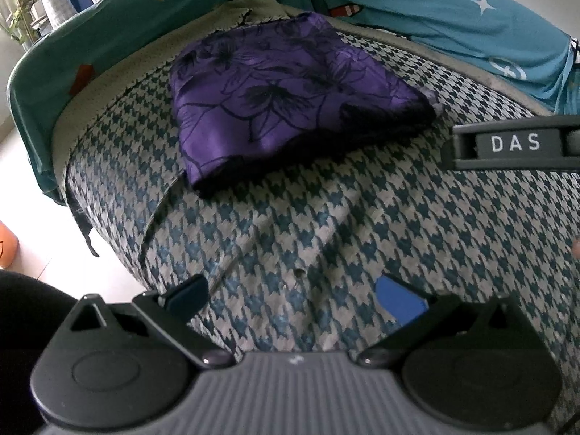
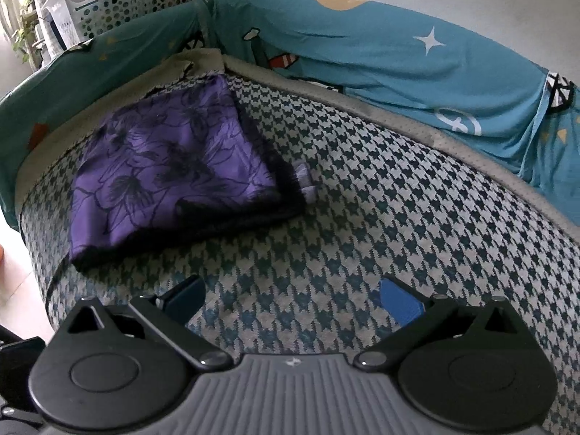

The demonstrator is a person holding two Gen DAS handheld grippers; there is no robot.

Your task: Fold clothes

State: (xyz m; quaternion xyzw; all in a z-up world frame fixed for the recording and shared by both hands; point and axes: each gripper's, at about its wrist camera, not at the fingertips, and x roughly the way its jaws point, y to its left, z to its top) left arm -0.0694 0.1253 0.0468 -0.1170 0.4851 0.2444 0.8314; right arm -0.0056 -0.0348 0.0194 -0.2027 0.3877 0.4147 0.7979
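Because both grippers hang back over the near part of the houndstooth-patterned blue-and-grey cushion [image 1: 326, 217], nothing is in hand: the left gripper [image 1: 295, 295] has its blue-padded fingers spread wide with only upholstery between them, and the right gripper [image 2: 291, 299] is spread the same way, empty. The task's thing — a purple cloth with a dark floral print and a fuzzy black edge [image 1: 290, 87] — lies as a compact, roughly square packet on the far left of the cushion, its far corner touching the plain grey border by the teal printed cover [image 1: 435, 11] draped over the backrest. In the right wrist view a small pale tab [image 2: 304, 181], perhaps a label, peeks out at the packet's right edge. Judging by how it lies, the folding looks largely done, with several layers stacked and the edges fairly even. The fabric has a soft sheen and drapes loosely over its own thickness, so I would expect it to be light, limp and somewhat slippery; layers may slide apart if lifted by one corner. The safest hold would likely be on the thick near folded edge, pinching all layers together, one gripper toward each near corner — the dark trim there should offer more bite than the smooth face.
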